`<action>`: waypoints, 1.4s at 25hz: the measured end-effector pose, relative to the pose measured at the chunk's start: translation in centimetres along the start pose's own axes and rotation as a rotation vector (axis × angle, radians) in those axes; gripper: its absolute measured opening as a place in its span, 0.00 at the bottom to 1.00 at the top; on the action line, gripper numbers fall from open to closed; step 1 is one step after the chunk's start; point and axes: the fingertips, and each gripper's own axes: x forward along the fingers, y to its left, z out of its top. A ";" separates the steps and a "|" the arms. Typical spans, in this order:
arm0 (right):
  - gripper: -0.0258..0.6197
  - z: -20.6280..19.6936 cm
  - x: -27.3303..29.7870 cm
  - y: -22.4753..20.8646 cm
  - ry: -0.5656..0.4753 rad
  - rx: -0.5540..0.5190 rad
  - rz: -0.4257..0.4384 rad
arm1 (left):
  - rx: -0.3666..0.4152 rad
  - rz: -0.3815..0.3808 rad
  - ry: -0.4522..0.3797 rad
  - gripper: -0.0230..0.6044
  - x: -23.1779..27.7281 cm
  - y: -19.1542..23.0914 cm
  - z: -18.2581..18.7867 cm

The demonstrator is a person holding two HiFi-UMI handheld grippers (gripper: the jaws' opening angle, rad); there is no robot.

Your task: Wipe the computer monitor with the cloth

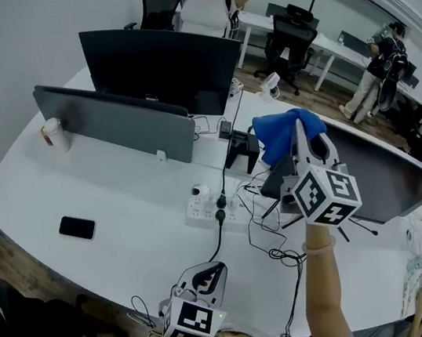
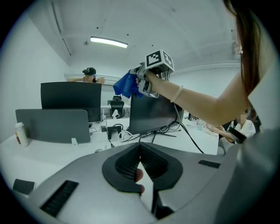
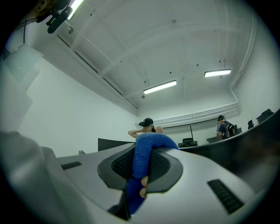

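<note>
Evidently soft, light and floppy, the blue knitted cloth [image 1: 283, 133] droops in a bunch from the right tongs [image 1: 299, 135], which are clamped on its gathered middle, probably the soundest place to grip it. It hangs raised beside the top corner of the dark flat computer monitor [image 1: 390, 171], whose screen likely wants only gentle pressure. The left tongs [image 2: 140, 158] are pressed together on nothing, low over the white worktop [image 1: 122, 205].

Right claw [image 1: 297, 128] raised, blue cloth [image 1: 275, 134] bunched at its tip, by left end of dark monitor [image 1: 386, 172]. Left claw [image 1: 206, 274] low, near body. White tabletop [image 1: 127, 240] carries phone [image 1: 77, 227], power strip [image 1: 211, 210].
</note>
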 end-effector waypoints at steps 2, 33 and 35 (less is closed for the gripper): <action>0.12 0.2 -0.2 0.1 -0.003 -0.005 0.005 | 0.003 0.001 -0.003 0.05 0.0 -0.1 0.1; 0.12 2.0 -8.0 0.3 -0.048 -0.041 0.002 | 0.014 0.032 -0.021 0.05 -1.2 -4.3 1.3; 0.12 2.1 -9.0 0.2 -0.046 -0.051 -0.001 | -0.004 0.033 -0.036 0.05 -1.3 -4.7 1.8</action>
